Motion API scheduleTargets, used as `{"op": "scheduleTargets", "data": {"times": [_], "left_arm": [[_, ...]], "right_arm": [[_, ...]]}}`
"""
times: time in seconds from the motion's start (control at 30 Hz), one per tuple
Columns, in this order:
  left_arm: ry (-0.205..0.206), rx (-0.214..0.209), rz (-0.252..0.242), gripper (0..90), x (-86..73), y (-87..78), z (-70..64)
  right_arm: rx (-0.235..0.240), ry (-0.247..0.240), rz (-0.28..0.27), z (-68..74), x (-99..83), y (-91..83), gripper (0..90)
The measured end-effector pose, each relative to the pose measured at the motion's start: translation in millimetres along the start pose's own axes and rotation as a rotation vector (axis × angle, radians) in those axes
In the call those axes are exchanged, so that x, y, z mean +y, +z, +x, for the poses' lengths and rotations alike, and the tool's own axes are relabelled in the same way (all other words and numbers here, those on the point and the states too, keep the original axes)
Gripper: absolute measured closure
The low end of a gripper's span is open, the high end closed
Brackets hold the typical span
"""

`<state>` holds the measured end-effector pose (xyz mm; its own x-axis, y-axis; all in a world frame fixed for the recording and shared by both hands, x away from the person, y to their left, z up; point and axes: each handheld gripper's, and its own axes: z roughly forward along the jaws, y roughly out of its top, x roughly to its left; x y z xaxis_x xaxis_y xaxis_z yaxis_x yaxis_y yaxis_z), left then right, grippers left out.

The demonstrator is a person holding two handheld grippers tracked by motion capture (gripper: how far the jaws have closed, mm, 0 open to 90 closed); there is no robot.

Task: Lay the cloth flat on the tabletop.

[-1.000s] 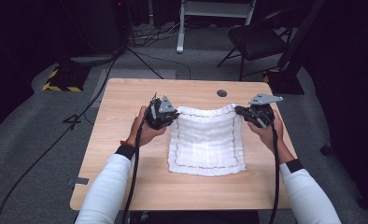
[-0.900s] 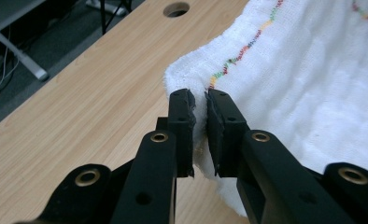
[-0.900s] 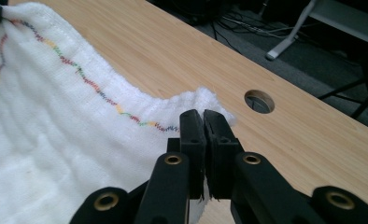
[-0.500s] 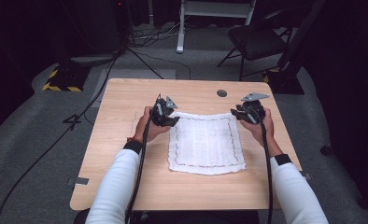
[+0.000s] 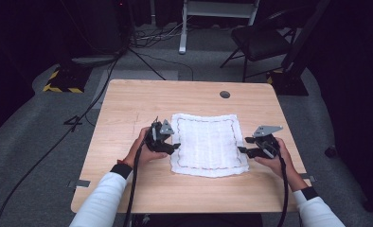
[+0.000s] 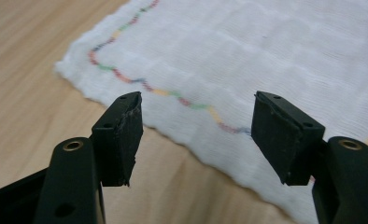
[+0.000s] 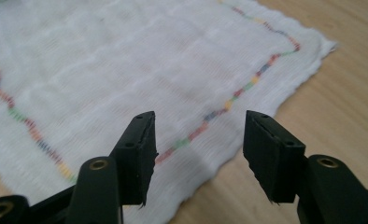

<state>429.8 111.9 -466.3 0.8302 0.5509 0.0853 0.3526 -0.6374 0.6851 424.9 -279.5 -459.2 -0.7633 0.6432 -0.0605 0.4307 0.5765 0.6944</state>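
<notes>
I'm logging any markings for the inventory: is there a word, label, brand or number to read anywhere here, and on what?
None: the white cloth carries a coloured stitched border but no lettering, and neither the left tool, the right tool nor the wooden table bears readable text.

Your surroundings: a light wooden bench in a dark studio.

You face a pale wood bench (image 5: 128, 104) with a round dark grommet (image 5: 225, 94) near its far edge, standing on grey carpet (image 5: 28, 137). Beyond it the room falls into near darkness. A black folding chair (image 5: 260, 40) stands at the far right, a white metal stand (image 5: 213, 14) at the far centre. Black cables (image 5: 80, 118) trail across the floor on your left, past a yellow-and-black striped block (image 5: 61, 85).
</notes>
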Motion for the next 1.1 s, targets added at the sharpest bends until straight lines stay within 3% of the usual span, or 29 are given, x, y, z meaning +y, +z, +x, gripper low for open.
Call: {"op": "scheduleTargets", "data": {"times": [0.17,0.3,0.37,0.53,0.7,0.77,0.9,1.1], "left_arm": [[0.056,-0.011,0.046,34.1,-10.9,3.6,-24.8],[0.039,-0.056,0.07,35.5,-17.0,4.2,-32.3],[0.05,-0.06,0.089,37.3,-21.1,4.4,-36.1],[-0.005,-0.103,0.07,41.3,-28.0,1.5,-39.1],[0.027,-0.116,0.079,40.5,-27.4,-0.9,-47.4],[0.041,-0.125,0.081,35.0,-26.6,-1.9,-49.1],[0.057,-0.103,0.075,29.1,-25.2,-6.0,-50.1],[0.024,-0.098,0.029,24.7,-24.6,-11.5,-44.6]], "right_arm": [[0.007,-0.05,0.044,15.2,-17.3,-1.3,43.9],[0.03,-0.061,0.066,20.6,-27.3,-1.4,44.6],[0.028,-0.064,0.083,23.0,-32.2,-1.3,44.4],[0.035,-0.047,0.066,25.5,-43.5,-7.4,46.2],[0.023,-0.047,0.06,26.9,-48.9,-12.5,45.6],[0.013,-0.05,0.065,27.7,-49.5,-13.9,44.7],[0.007,-0.063,0.074,28.3,-49.3,-15.6,45.1],[0.025,-0.085,0.071,32.4,-45.3,-17.4,44.3]]}}
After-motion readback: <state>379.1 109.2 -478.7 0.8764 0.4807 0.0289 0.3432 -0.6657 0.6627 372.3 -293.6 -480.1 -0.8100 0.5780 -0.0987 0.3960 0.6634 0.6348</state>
